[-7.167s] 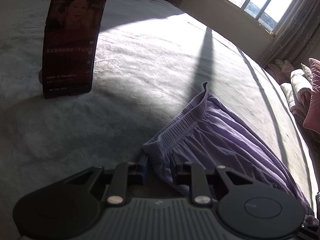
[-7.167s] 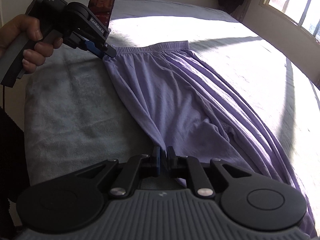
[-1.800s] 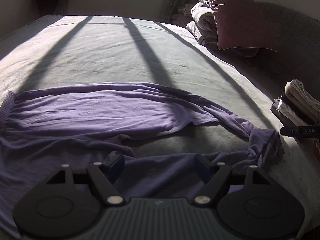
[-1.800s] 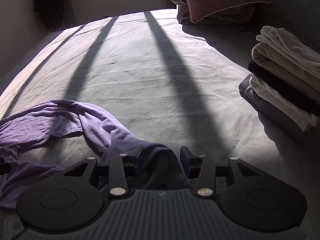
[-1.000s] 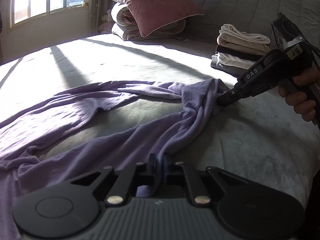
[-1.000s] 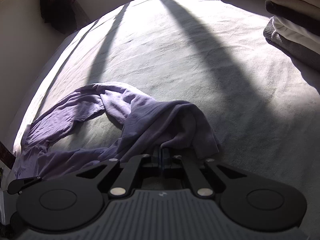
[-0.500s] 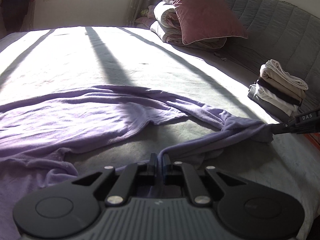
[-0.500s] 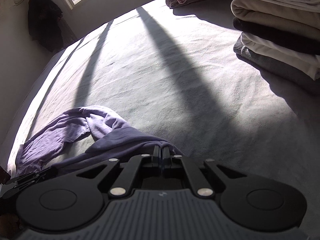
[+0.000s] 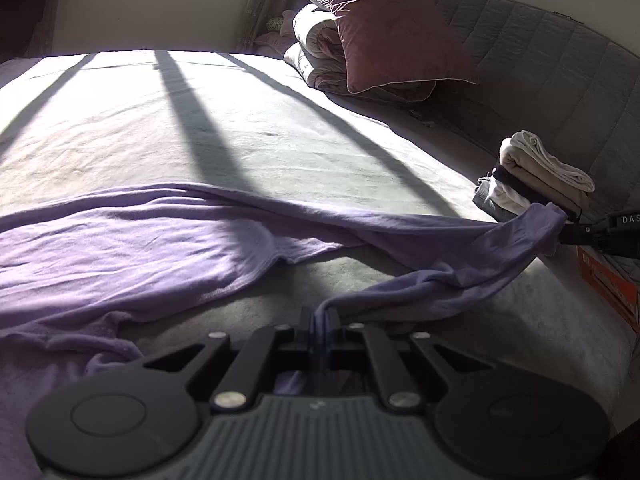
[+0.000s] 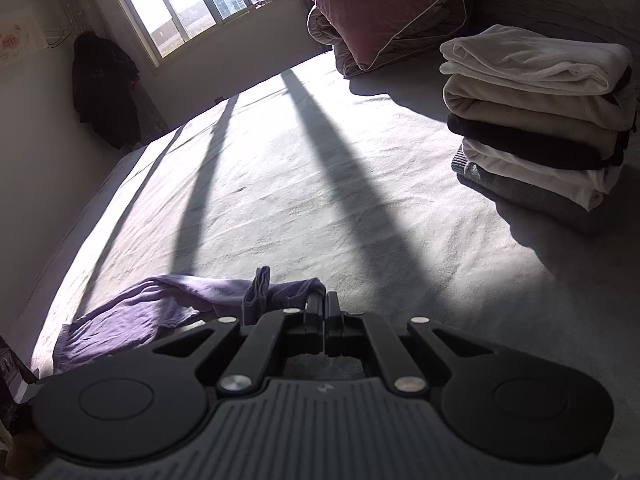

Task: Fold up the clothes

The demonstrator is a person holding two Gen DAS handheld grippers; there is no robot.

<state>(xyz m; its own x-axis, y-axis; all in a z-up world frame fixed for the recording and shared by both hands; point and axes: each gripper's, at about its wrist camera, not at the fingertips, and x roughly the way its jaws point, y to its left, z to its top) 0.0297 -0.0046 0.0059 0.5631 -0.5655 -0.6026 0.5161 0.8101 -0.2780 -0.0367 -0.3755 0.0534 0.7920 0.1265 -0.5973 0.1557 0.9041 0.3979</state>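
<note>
Your left gripper [image 9: 319, 326] and right gripper [image 10: 323, 309] each pinch a fold of the purple trousers [image 9: 132, 248], stretched across the bed [image 9: 240, 128] at frame bottom.

Purple trousers [image 9: 160, 248] now stretched taut, hem end lifted.

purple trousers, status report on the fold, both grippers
Left gripper shut on soft purple cotton trousers. Right gripper shut on their far hem. Cloth spread between them across grey bed. Stack of folded clothes close by right gripper.
</note>
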